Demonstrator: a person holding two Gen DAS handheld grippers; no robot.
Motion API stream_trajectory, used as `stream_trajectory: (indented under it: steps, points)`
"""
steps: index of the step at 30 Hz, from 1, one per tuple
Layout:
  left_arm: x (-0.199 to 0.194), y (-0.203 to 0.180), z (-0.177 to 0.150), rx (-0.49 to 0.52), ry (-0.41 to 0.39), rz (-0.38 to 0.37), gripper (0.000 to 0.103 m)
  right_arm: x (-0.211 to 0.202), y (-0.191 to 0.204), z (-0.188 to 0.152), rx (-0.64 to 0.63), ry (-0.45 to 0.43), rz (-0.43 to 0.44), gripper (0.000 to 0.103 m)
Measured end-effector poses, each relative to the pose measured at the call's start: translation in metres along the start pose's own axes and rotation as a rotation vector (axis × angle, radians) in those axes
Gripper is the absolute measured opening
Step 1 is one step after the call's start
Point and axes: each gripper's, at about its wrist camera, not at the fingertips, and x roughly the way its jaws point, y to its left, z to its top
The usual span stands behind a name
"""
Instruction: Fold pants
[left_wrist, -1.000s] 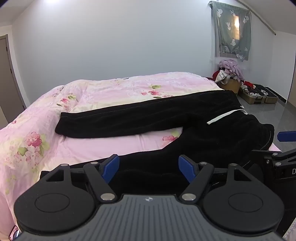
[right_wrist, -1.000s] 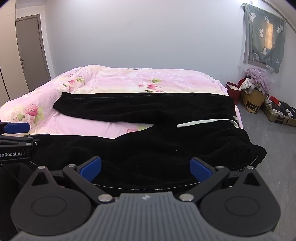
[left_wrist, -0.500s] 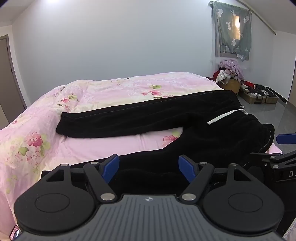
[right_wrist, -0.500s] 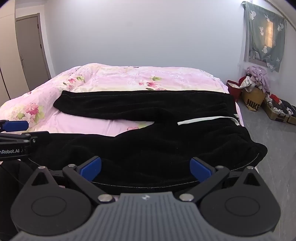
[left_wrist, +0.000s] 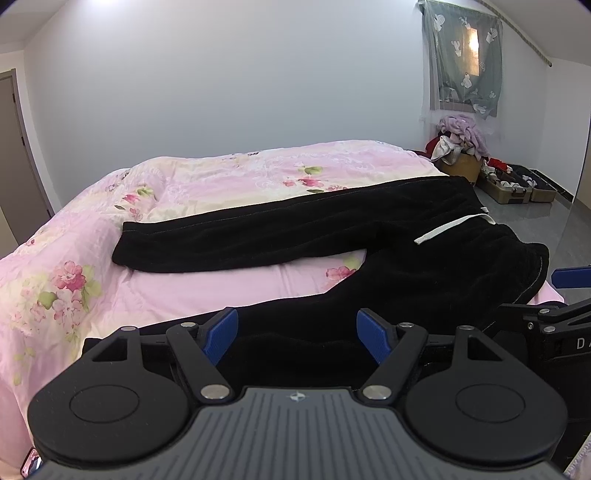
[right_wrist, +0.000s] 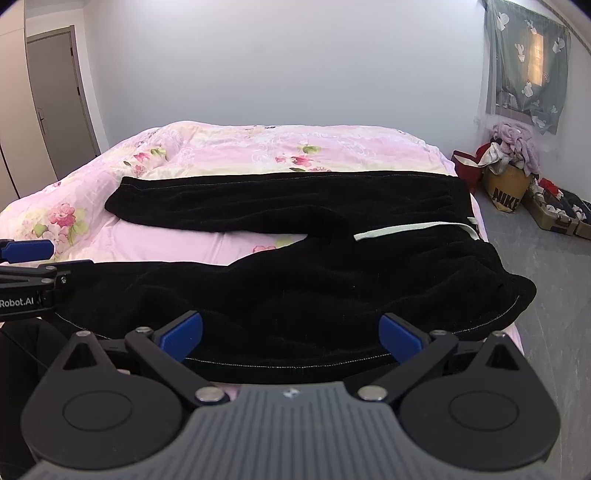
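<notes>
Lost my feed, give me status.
Left gripper open, right gripper open, both over near leg. Black pants spread unfolded on bed. Nothing in the way.

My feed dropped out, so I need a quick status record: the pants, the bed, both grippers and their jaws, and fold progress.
pants: black pants spread flat, legs apart, white drawstring lying on top
surface: pink floral bed
left gripper: jaws open, at the near leg, holding nothing
right gripper: jaws open, at the near edge close to the waist end, holding nothing
fold progress: no fold yet
</notes>
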Motion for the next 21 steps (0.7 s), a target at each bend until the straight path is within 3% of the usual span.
stream_trajectory:
  steps: [21]
  points:
    - [0.0006, -0.0005, 0.0005, 0.002, 0.009, -0.002, 0.086, -0.0056, 0.0018, -0.0016, 0.005, -0.002, -0.019, 0.098]
